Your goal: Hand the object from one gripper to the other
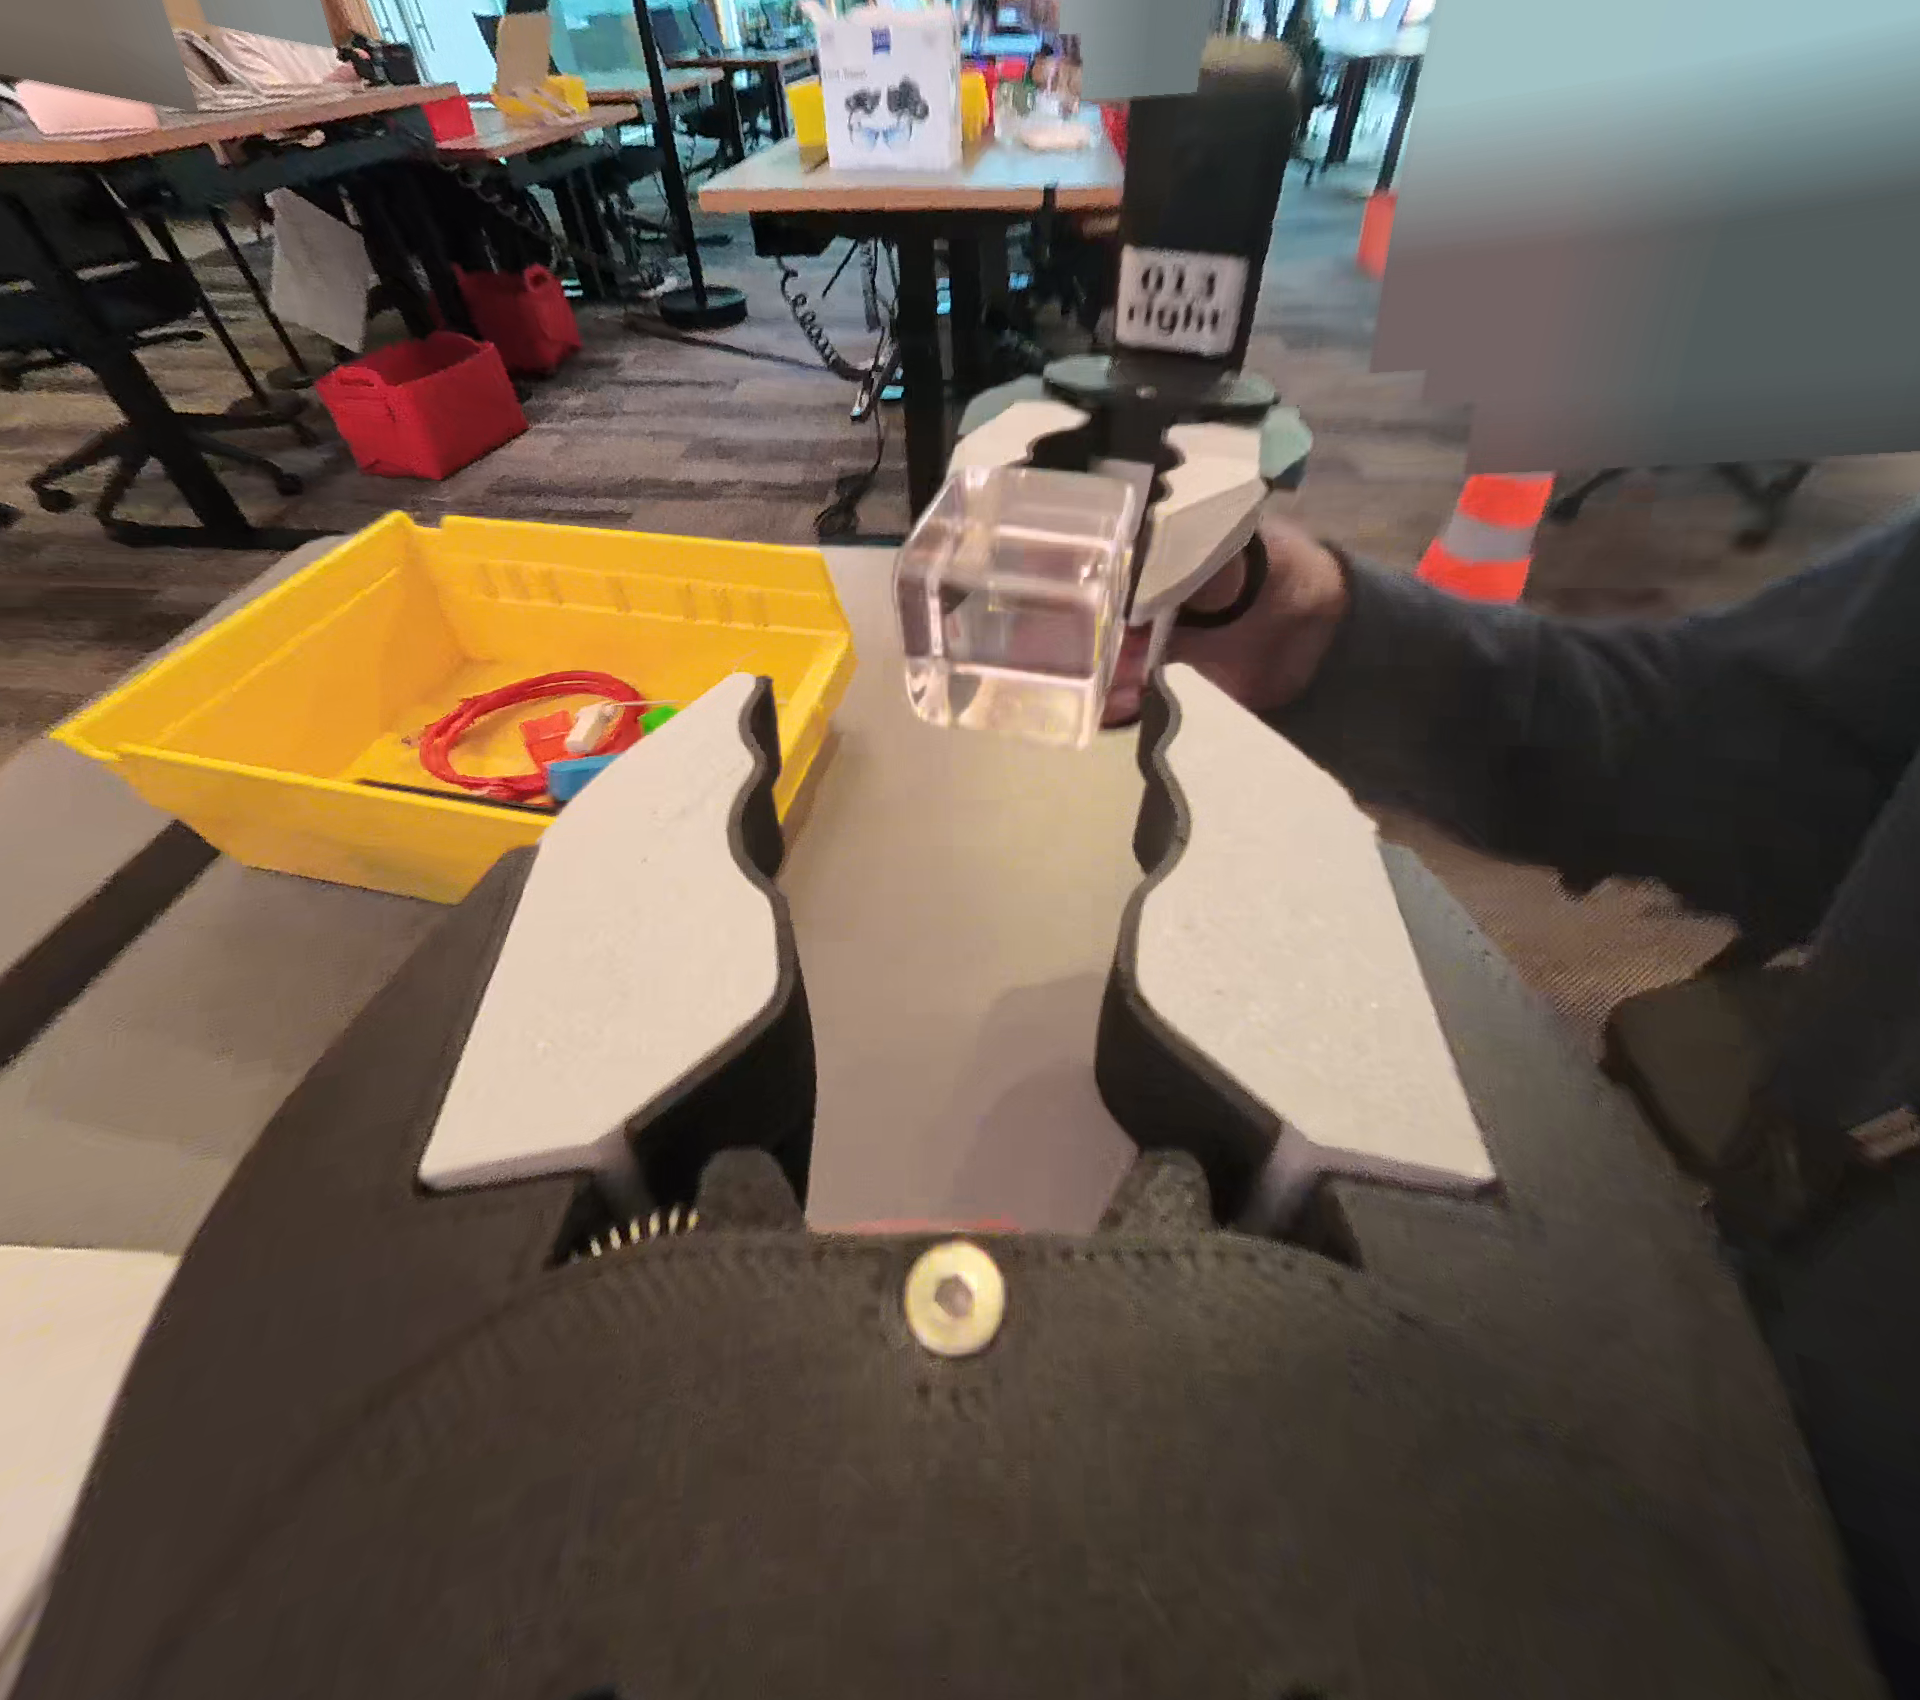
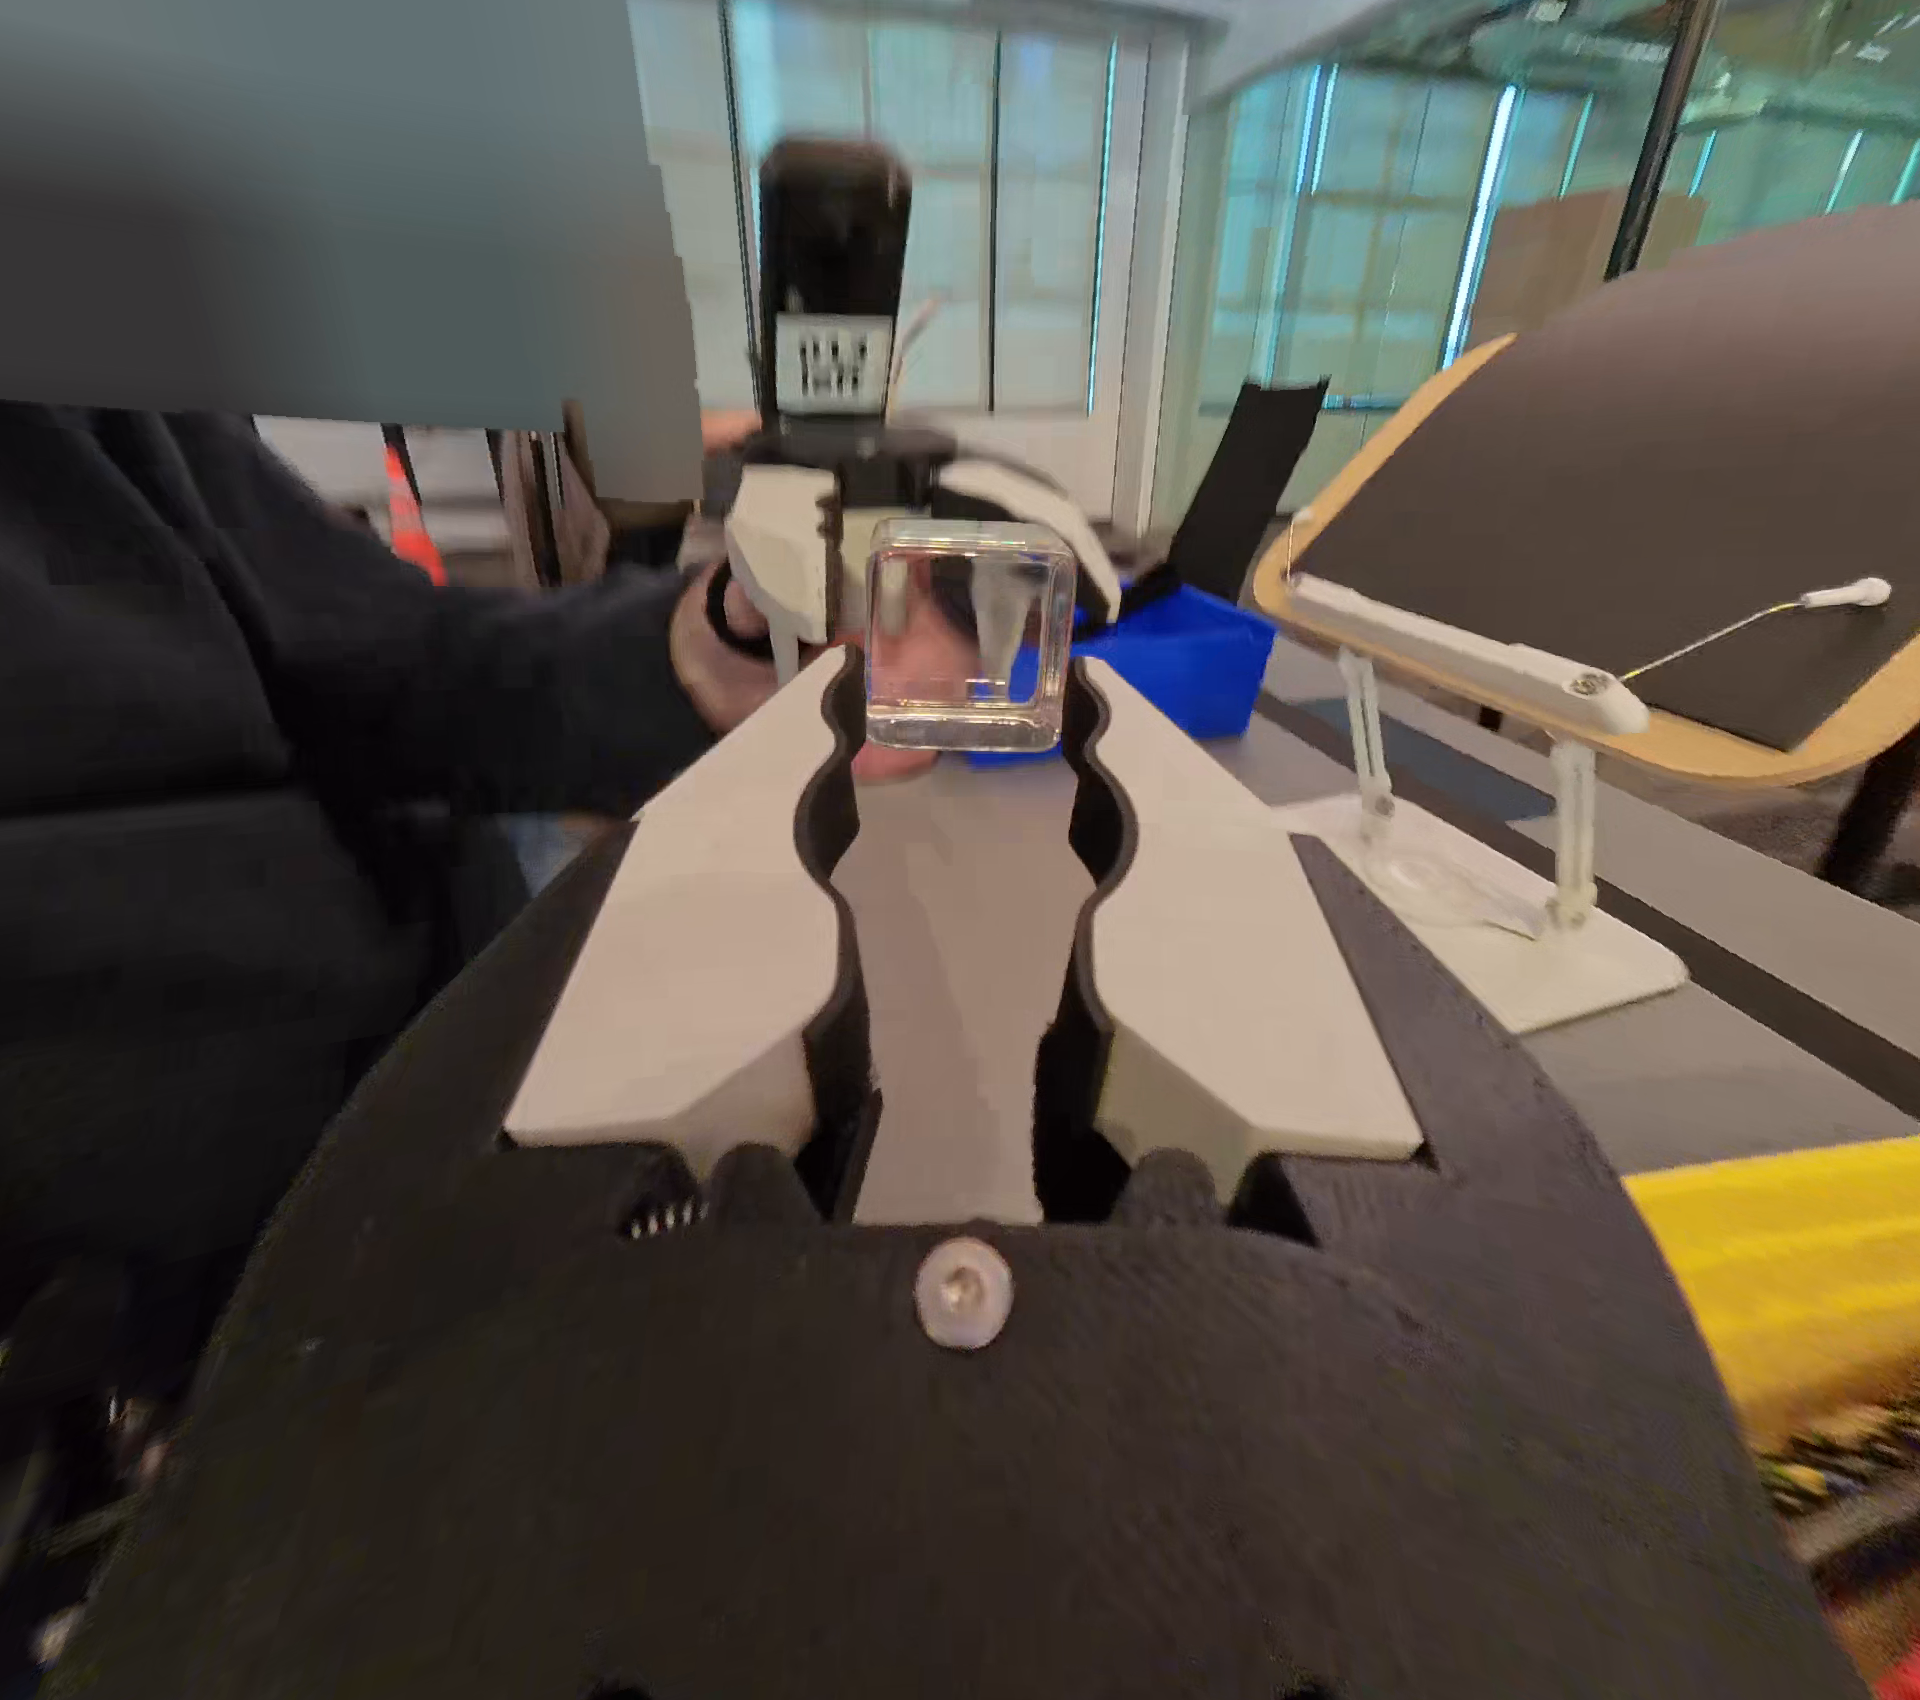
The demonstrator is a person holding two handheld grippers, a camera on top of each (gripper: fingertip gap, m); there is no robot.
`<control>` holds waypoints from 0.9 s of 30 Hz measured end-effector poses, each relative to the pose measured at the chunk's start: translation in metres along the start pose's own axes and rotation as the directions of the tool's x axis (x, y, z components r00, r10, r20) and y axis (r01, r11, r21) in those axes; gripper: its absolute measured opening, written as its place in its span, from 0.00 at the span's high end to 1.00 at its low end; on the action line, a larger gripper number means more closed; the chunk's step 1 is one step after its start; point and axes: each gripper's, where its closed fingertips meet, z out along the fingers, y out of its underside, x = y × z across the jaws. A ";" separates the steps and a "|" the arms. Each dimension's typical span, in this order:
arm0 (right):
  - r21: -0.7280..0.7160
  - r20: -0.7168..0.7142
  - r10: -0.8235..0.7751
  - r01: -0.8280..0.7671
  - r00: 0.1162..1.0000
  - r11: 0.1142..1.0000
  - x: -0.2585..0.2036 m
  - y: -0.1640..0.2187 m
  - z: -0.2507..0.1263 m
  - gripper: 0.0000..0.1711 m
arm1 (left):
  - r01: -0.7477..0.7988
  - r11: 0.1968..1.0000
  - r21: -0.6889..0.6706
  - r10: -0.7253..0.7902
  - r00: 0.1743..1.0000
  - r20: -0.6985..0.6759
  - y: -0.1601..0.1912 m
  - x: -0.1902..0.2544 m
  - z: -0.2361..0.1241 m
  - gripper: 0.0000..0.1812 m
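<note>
**Clear cube gripped by the right gripper, left gripper spread in front of it**

Left wrist view: the left gripper (image 1: 956,715) has its jaws spread wide with only bare grey tabletop (image 1: 956,902) between them. Just beyond the fingertips and slightly above them, the clear cube (image 1: 1013,601) hangs in the air, pinched at its far side by the right gripper (image 1: 1101,507), which a hand (image 1: 1262,622) holds from the right. The cube's near faces are free, and it lies roughly in line with the gap. Left of the left finger sits a yellow bin (image 1: 260,715) holding a red cable coil (image 1: 509,731); its near corner runs close beside that finger.

Right wrist view: the right gripper (image 2: 961,694) is clamped on the clear cube (image 2: 966,637), both fingertips touching its side faces near the lower edge. The cube's top and far faces stand clear. Directly behind it the left gripper (image 2: 914,528) faces back, blurred. To the right of the jaws stands a white stand (image 2: 1475,829), well apart, with a blue bin (image 2: 1174,663) farther off.
</note>
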 end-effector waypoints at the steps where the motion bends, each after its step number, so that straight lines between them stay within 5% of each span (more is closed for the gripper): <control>1: 0.060 -0.010 0.038 -0.037 0.999 0.998 0.003 -0.002 -0.001 0.80 | 0.049 0.998 0.037 -0.049 0.999 -0.008 0.000 -0.001 0.000 0.63; 7: 0.382 0.065 0.258 -0.263 0.964 0.886 0.008 0.000 -0.002 0.79 | 0.276 0.934 0.225 -0.265 0.961 -0.081 0.004 0.001 0.012 0.63; 14: 0.524 0.114 0.350 -0.356 0.930 0.774 0.008 0.016 0.005 0.80 | 0.345 0.886 0.310 -0.336 0.938 -0.083 0.006 0.002 0.026 0.70; 22: 0.504 0.124 0.373 -0.382 0.920 0.774 0.008 0.021 0.005 0.77 | 0.301 0.904 0.303 -0.300 0.953 -0.049 0.005 0.002 0.022 0.76; 27: 0.351 -0.063 0.369 -0.326 0.927 0.878 0.022 0.015 -0.005 0.63 | 0.001 0.990 0.144 -0.033 0.974 0.224 0.006 -0.015 0.010 0.76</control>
